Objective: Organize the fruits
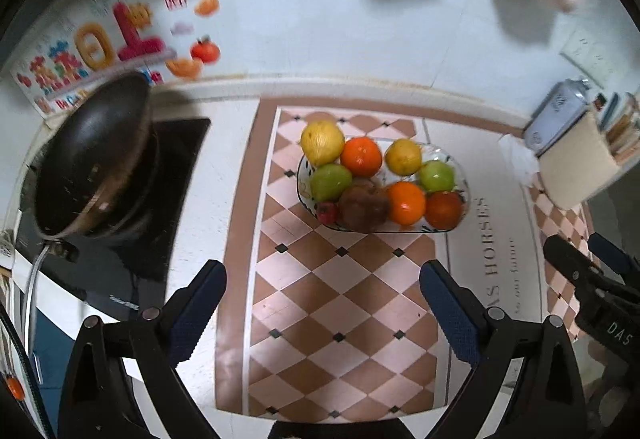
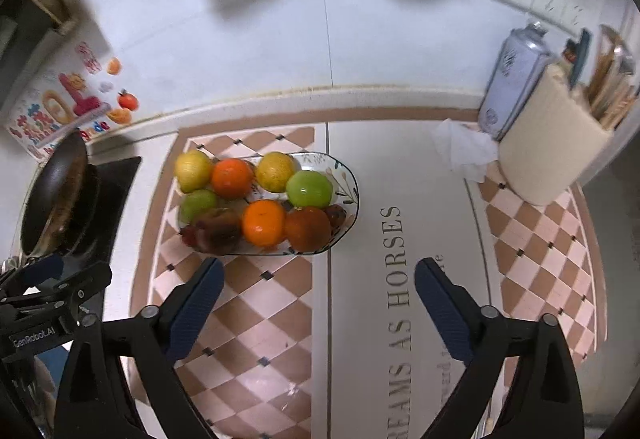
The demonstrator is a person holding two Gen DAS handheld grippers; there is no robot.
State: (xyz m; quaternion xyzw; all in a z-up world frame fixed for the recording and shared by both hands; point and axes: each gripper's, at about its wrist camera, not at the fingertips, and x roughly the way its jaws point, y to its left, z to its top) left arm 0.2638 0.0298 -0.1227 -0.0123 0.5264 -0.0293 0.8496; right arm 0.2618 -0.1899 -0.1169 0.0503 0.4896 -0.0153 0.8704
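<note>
Empty and spread wide, my left claw (image 1: 322, 303) and right claw (image 2: 316, 299) hovered above the surface (image 2: 360, 319), near a plate (image 2: 352, 195) piled with fruit (image 2: 264, 221).

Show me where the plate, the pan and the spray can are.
plate (image 2: 347, 175), right wrist view, bare right rim.
pan (image 1: 100, 143), left wrist view, dark inner surface.
spray can (image 2: 514, 79), right wrist view, middle of its body.
</note>
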